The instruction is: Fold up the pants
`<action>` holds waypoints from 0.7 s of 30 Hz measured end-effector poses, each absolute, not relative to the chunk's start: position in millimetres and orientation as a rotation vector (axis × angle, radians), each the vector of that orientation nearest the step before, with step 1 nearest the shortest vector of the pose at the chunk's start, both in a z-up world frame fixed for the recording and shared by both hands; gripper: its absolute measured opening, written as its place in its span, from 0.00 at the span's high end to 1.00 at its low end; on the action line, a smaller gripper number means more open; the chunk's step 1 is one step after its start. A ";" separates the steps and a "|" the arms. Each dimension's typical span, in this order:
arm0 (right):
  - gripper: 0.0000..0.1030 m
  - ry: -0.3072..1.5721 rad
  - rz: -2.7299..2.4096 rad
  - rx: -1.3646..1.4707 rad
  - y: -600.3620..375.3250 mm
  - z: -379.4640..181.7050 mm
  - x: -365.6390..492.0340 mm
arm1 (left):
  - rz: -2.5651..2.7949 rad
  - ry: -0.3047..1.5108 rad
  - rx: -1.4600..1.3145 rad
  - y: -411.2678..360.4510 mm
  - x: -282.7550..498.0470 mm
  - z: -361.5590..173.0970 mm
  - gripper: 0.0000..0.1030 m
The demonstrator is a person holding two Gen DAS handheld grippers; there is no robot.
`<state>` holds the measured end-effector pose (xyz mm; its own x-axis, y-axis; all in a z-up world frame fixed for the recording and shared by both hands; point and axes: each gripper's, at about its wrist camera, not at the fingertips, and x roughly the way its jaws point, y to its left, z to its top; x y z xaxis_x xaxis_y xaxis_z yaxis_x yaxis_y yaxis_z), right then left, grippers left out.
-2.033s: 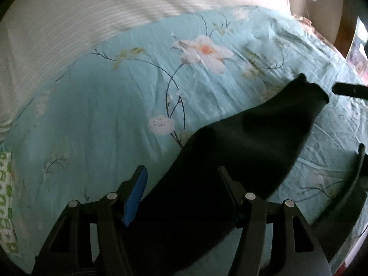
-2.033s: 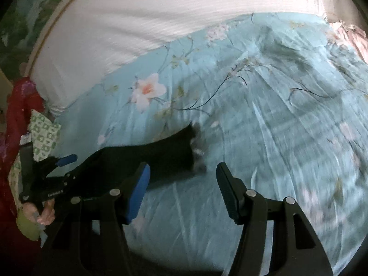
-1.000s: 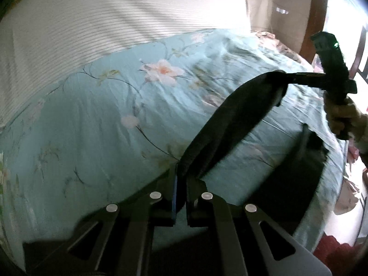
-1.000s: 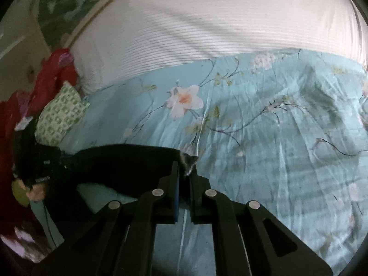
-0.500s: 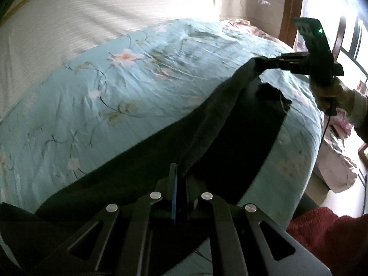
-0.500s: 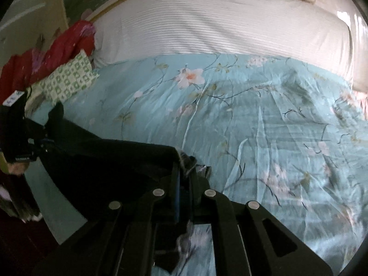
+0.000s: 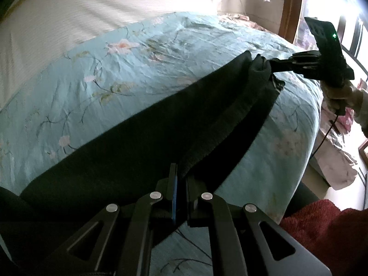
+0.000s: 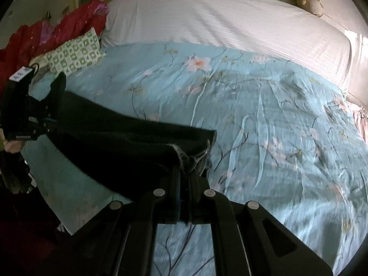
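Dark pants (image 7: 147, 142) are stretched in the air across the near part of a bed with a light blue floral sheet (image 7: 128, 69). My left gripper (image 7: 180, 179) is shut on one end of the pants. My right gripper (image 8: 184, 177) is shut on the other end, at the frayed leg hems (image 8: 191, 158). In the left wrist view the right gripper (image 7: 271, 65) shows at the far end of the cloth. In the right wrist view the left gripper (image 8: 49, 120) shows at the left, clamped on the pants (image 8: 119, 138).
A white striped cover (image 8: 218, 23) lies across the far half of the bed. A green patterned pillow (image 8: 73, 53) and red cloth (image 8: 46, 34) lie at the bed's left. The bed edge (image 7: 306, 151) drops to the floor on the right, near a red rug (image 7: 326, 230).
Both grippers went from open to shut on the ends of the pants, then lifted and pulled them toward the near bed edge. The pants now hang stretched and doubled between them.
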<state>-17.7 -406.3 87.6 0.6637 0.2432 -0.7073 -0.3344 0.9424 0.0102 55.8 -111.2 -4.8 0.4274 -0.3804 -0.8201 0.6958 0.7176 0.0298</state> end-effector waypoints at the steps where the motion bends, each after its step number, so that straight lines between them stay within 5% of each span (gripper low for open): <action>1: 0.95 0.787 0.323 -0.130 -405.8 84.2 -19.8 | -0.695 0.909 0.398 -111.2 54.6 -8.6 0.97; 10: 0.90 0.861 0.267 -0.087 -405.3 63.4 -21.3 | -0.671 0.976 0.375 -113.1 59.2 -27.9 0.88; 12: 0.85 0.866 0.242 -0.104 -401.8 66.9 -25.1 | -0.663 0.978 0.350 -108.8 58.3 -24.9 0.75; 16: 0.47 0.853 0.190 -0.111 -400.4 78.3 -38.4 | -0.614 0.978 0.258 -89.7 54.4 -17.5 0.56; 19: 0.44 0.799 0.175 -0.078 -400.6 92.9 -52.3 | -0.559 0.981 0.187 -69.8 51.7 -11.8 0.55; 21: 0.44 0.765 0.177 -0.057 -397.0 102.6 -57.9 | -0.517 0.992 0.126 -54.5 51.3 -8.8 0.44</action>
<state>-57.9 -397.0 102.6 0.7070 0.1389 -0.6935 -0.1801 0.9836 0.0135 51.3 -54.5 -8.8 0.4380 -0.3580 -0.8246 0.4706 0.8729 -0.1290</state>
